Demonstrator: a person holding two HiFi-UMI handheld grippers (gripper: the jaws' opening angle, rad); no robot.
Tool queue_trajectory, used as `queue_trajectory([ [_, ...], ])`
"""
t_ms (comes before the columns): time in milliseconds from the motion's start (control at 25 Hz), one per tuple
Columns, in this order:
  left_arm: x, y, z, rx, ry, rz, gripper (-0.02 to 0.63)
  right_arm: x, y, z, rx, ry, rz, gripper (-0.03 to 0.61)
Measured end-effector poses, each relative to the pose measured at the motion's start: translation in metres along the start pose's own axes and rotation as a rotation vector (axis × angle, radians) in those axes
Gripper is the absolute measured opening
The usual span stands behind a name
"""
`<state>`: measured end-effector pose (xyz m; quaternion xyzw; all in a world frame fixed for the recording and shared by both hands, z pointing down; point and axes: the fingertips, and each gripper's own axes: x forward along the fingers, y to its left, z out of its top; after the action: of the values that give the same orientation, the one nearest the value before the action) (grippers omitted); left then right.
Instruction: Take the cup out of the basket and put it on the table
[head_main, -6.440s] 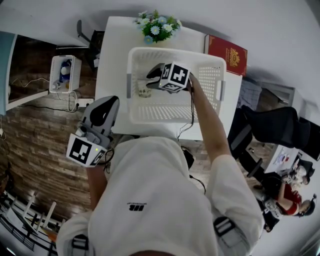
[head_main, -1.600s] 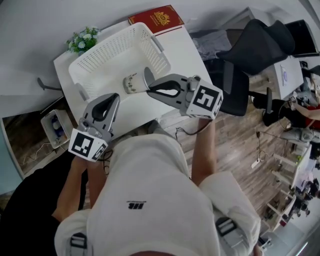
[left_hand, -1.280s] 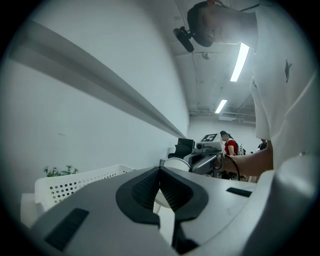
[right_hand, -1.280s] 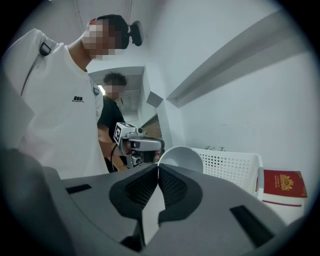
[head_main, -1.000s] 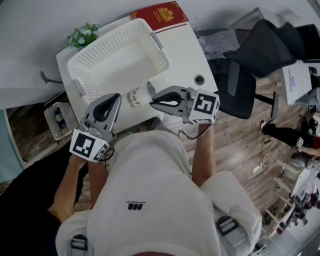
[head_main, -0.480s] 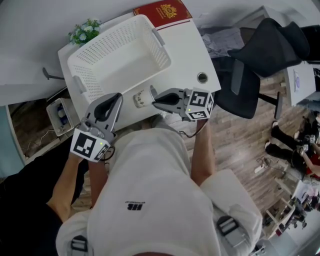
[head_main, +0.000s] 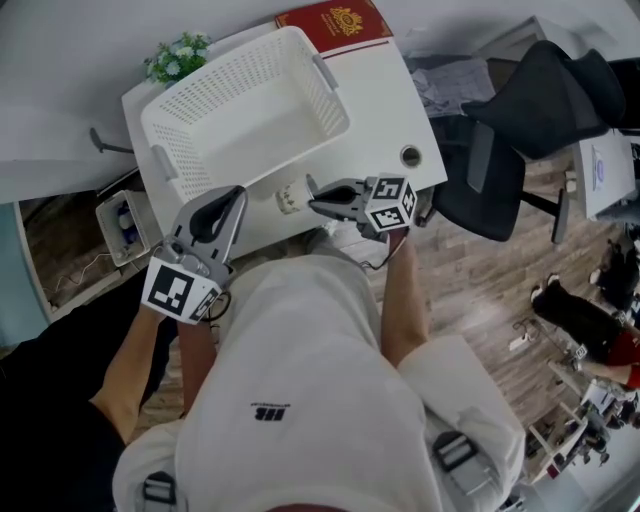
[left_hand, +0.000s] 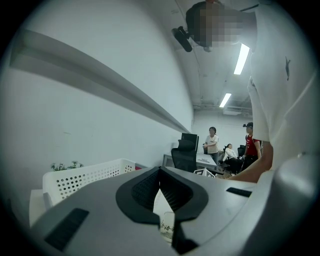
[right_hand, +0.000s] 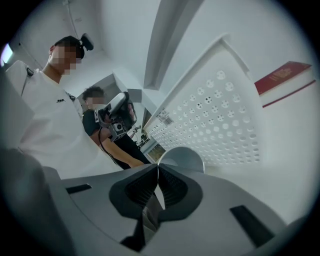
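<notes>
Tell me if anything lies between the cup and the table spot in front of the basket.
Nothing visible does. The right gripper holds the cup by its rim, outside the basket, over bare table near the front edge. Whether it touches the surface is unclear.

head: steeply down from above | gripper views: low, close along jaws | shared: basket (head_main: 235, 78) (all three)

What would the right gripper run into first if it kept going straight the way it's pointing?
Likely the perforated wall of the basket, just behind the cup clamped in its jaws, though depth is unclear.
</notes>
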<state>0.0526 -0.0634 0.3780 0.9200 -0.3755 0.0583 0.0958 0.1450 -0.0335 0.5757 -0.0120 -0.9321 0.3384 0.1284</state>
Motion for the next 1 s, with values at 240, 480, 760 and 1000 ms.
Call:
queue_trajectory([
  [240,-0.002,-0.001,-0.003,-0.005,0.009,0.01,0.009,0.003,-0.019,-0.014,0.064,-0.001,-0.013,0.02],
  [480,0.002,-0.011,-0.013,0.022,0.044,-0.02,0.009,0.006,-0.033,-0.019,0.103,-0.003,-0.016,0.02],
  [760,0.008,-0.02,-0.024,0.001,0.081,-0.04,0.009,0.01,-0.046,-0.026,0.143,0.004,-0.024,0.02],
  [1000,0.008,-0.019,-0.029,-0.001,0.09,-0.042,0.009,0.011,-0.056,-0.034,0.175,0.003,-0.047,0.02],
])
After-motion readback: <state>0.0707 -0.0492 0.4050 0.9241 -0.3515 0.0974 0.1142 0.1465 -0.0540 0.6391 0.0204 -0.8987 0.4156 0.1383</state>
